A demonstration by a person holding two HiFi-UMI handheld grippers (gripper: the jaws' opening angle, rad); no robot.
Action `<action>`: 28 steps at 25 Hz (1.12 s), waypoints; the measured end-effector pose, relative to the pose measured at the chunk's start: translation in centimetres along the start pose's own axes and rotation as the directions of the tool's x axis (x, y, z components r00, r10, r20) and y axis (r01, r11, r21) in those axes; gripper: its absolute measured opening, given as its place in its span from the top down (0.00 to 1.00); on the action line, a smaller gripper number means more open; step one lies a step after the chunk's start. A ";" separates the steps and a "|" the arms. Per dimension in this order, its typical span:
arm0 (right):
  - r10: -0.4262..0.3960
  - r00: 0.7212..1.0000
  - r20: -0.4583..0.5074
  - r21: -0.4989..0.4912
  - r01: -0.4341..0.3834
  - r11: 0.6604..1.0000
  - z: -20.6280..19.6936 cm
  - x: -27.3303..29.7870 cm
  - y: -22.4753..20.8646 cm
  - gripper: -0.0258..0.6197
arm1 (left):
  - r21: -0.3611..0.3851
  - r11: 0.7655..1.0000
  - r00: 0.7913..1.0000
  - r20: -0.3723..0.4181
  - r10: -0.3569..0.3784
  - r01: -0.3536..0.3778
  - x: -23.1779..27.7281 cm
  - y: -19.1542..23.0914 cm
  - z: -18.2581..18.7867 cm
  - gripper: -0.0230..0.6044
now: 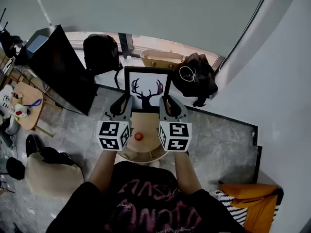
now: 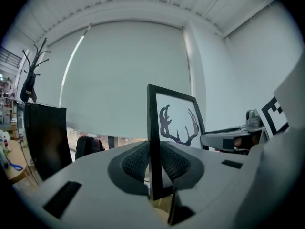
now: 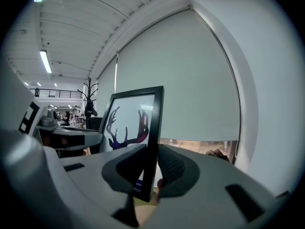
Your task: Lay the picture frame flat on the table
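Observation:
A black picture frame (image 1: 146, 90) with a deer-antler print stands upright above the far side of a small round wooden table (image 1: 146, 148). My left gripper (image 1: 124, 105) is shut on the frame's left edge (image 2: 153, 142). My right gripper (image 1: 166, 105) is shut on its right edge (image 3: 153, 137). In both gripper views the textured pads press the black moulding from either side. The antler print (image 2: 178, 125) faces me, and it also shows in the right gripper view as the antler print (image 3: 126, 128). The frame's lower edge is hidden behind the grippers.
A small red ball (image 1: 138, 136) lies on the round table. A black monitor (image 1: 60, 67) stands at left, with a black backpack (image 1: 101, 52) and a dark bag (image 1: 197, 79) on the floor behind. An orange cushion (image 1: 255, 203) lies at lower right.

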State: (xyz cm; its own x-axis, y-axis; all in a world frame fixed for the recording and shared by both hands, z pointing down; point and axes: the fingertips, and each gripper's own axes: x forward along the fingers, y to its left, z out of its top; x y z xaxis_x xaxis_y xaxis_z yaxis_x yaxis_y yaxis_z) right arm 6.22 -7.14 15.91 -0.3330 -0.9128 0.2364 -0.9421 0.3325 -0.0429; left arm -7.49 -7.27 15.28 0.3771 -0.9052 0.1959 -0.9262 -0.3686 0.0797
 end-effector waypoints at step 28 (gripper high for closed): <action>0.023 0.988 -0.153 0.044 -0.016 0.999 -6.9 3.6 1.1 0.83 | -0.050 0.999 0.989 -0.151 -0.002 -0.005 1.9 2.8 -6.9 0.85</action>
State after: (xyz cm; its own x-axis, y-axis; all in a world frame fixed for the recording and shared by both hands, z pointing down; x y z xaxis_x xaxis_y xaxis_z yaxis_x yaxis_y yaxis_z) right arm 4.27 -8.47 23.44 -0.3444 -0.8579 0.3813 -0.9374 0.3364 -0.0898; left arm -9.37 -8.57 22.58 0.3749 -0.8622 0.3407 -0.9270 -0.3527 0.1274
